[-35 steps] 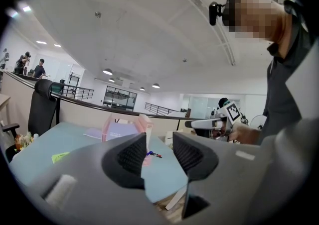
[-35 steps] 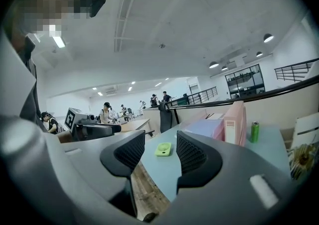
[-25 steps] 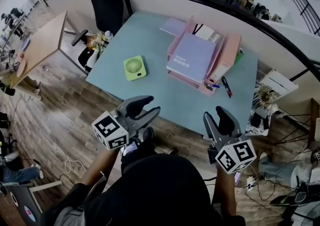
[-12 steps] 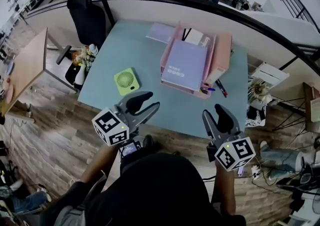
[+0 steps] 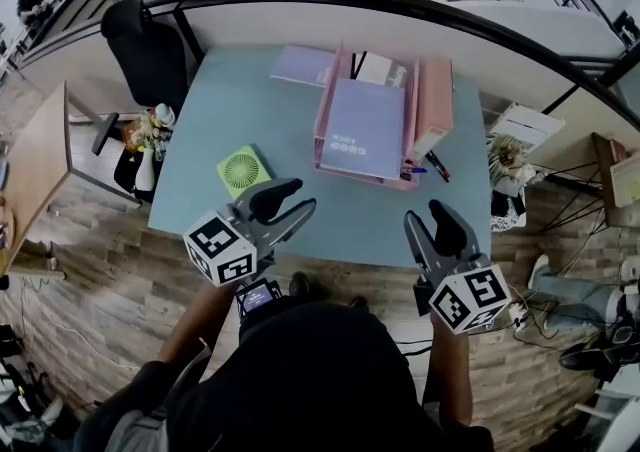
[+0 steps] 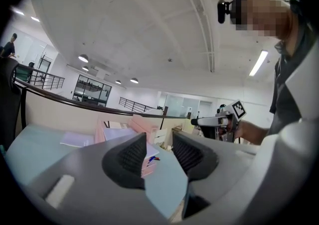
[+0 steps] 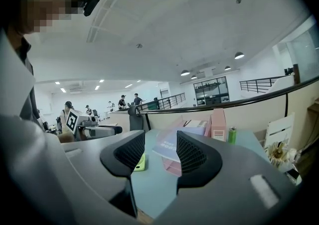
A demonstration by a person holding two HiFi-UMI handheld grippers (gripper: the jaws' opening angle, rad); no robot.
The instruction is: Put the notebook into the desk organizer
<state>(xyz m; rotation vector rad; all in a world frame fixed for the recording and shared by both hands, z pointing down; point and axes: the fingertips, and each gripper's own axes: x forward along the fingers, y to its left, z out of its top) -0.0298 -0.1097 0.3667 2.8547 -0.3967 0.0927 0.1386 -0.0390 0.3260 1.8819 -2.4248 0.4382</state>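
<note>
Grey ribbed jaws on the left gripper (image 6: 158, 150) and the right gripper (image 7: 160, 150) stand apart with nothing between them, near the front edge of the pale blue table (image 5: 245, 105). Farther off, the lilac notebook (image 5: 364, 127) lies flat atop the pink desk organizer (image 5: 434, 105); its white cover print is too small to read.

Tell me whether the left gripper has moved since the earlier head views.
Yes. The left gripper has come forward over the near edge of the table, and its jaws now sit closer to the green fan.
</note>
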